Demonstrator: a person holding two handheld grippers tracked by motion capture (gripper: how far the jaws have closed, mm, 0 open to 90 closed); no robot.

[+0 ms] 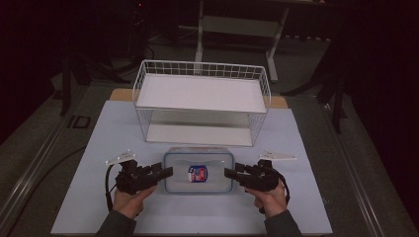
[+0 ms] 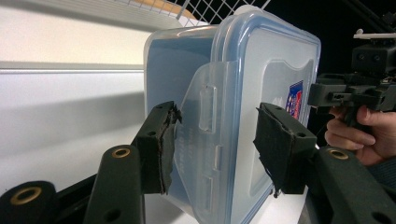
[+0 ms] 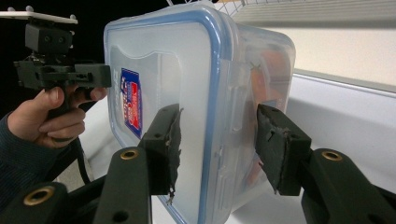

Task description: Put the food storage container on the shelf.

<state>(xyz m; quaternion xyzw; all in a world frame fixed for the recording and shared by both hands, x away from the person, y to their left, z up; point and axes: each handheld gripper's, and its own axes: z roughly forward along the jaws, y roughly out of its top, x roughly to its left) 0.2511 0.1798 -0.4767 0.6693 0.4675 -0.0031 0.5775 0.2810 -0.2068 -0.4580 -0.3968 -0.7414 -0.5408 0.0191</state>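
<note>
A lidded box (image 1: 198, 172) sits between the left gripper (image 1: 165, 173) and right gripper (image 1: 230, 173), jaws apart. A wire shelf (image 1: 201, 101) stands beyond. The gripper views reveal the box's side latches (image 2: 205, 121).

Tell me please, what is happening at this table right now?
A person holds a gripper in each hand, one at each short end of a clear plastic container with a blue-rimmed lid. The left gripper and the right gripper are both open, their jaws set around the container's side latches without closing. The container lies on the table, just in front of a white wire shelf basket, which has nothing on its shelves.
</note>
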